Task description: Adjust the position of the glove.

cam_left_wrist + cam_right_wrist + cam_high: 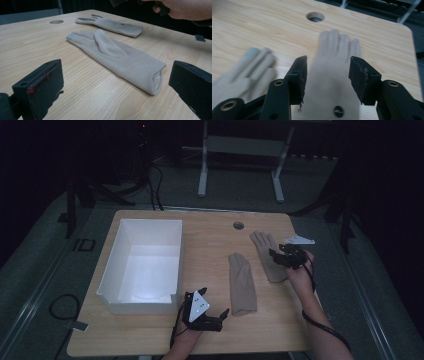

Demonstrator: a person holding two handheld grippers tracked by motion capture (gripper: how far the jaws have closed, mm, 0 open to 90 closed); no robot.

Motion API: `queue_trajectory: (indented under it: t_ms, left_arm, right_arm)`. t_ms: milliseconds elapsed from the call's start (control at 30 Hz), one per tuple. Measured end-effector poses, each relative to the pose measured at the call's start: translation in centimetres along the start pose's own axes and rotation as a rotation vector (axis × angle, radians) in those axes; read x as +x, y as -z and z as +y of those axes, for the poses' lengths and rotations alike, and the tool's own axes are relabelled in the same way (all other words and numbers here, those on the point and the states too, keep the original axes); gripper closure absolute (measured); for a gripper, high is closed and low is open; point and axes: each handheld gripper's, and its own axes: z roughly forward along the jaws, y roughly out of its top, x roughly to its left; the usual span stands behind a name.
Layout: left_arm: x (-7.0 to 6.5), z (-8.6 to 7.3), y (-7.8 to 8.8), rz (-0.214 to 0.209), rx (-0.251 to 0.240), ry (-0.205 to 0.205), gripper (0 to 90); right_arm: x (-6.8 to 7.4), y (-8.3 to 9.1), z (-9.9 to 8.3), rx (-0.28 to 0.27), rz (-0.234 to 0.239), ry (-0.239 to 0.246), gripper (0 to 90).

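Two beige gloves lie flat on the wooden table [210, 240]. The near glove [242, 285] [117, 53] points its fingers away from me, cuff toward the front edge. My left gripper [214, 301] [117, 75] rests low on the table just before that cuff, jaws wide open and nothing between them. The far glove [267, 257] [334, 75] lies further right. My right gripper [277, 256] [328, 67] hovers over its palm with its jaws open to either side; the glove looks flat and blurred beneath them.
A white open box [150, 222] stands on the left half of the table. A round cable hole [238, 225] [315, 17] sits near the far edge. The person's right hand [185, 10] is at the top of the left gripper view. Dark floor surrounds the table.
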Motion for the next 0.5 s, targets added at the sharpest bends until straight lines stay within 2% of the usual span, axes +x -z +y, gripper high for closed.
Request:
queue_trajectory:
  t_ms: [167,267,300,500]
  left_arm:
    - [0.0,0.0,0.0,0.000,0.000,0.001,0.1]
    - [0.0,0.0,0.0,-0.001,0.000,0.003,0.1]
    - [0.1,0.0,0.0,-0.001,-0.001,0.004,0.1]
    - [0.0,0.0,0.0,-0.001,-0.002,0.003,0.1]
  right_arm:
    - [-1.3,-1.5,-0.3,0.024,-0.006,-0.017,48.7]
    - [-1.6,-2.0,-0.6,0.028,-0.002,-0.021,48.8]
    - [-1.9,-2.7,-1.0,0.035,0.003,-0.043,48.8]
    - [-2.3,-4.3,-1.2,0.062,0.000,-0.045,49.0]
